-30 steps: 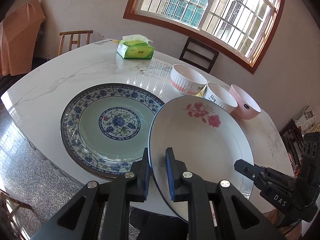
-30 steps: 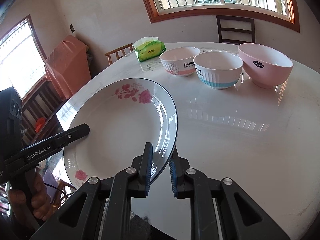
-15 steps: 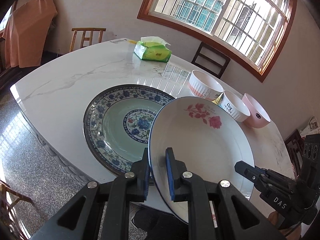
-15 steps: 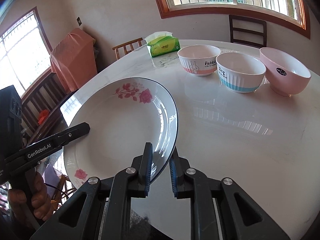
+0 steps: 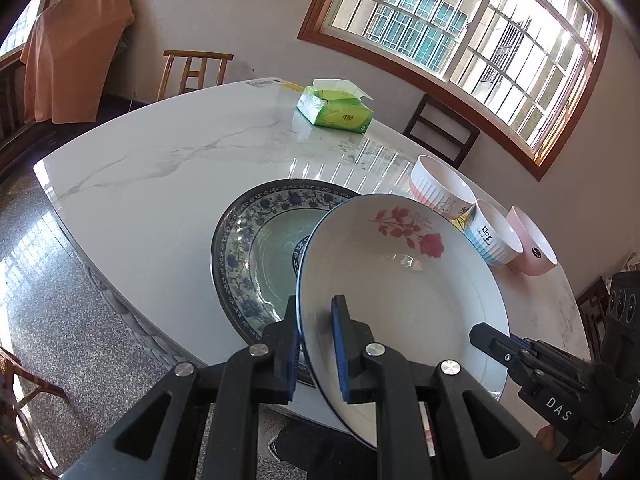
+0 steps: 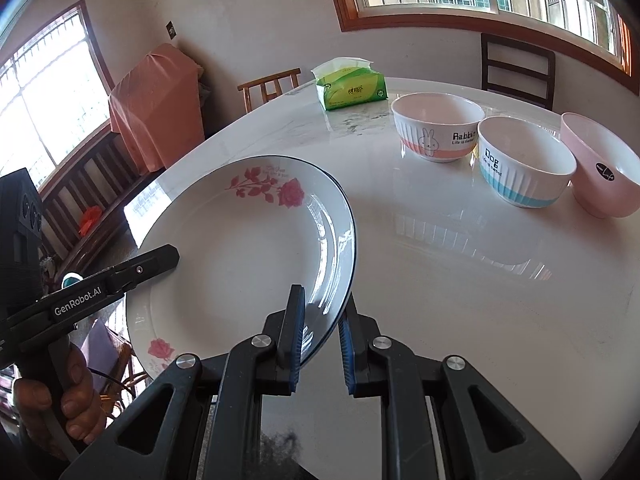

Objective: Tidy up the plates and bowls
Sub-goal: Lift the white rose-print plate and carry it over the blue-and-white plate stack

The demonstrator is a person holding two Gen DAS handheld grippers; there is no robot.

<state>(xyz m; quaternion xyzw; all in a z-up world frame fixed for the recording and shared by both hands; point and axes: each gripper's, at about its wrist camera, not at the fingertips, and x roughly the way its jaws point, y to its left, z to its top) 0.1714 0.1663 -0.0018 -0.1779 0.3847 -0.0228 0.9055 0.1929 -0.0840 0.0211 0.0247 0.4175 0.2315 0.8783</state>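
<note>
A white plate with red roses (image 5: 400, 292) (image 6: 248, 256) hangs above the table, held by both grippers on opposite rims. My left gripper (image 5: 316, 344) is shut on its near left rim; my right gripper (image 6: 320, 340) is shut on its right rim. Beneath and to the left lies a large blue-patterned plate (image 5: 256, 248), partly covered by the rose plate in the left wrist view. Three bowls stand in a row: a pink-banded rabbit bowl (image 6: 438, 126), a blue-banded dog bowl (image 6: 524, 160) and a plain pink bowl (image 6: 600, 168).
A green tissue pack (image 5: 334, 110) (image 6: 352, 88) sits at the far side of the white marble table (image 5: 160, 176). Wooden chairs (image 5: 196, 70) stand around it. A hand (image 6: 68, 404) holds the left gripper's handle. The table's near edge drops to a speckled floor (image 5: 48, 300).
Both grippers have carried the rose plate sideways toward the blue-patterned plate, which it now overlaps more. The grips have not changed.
</note>
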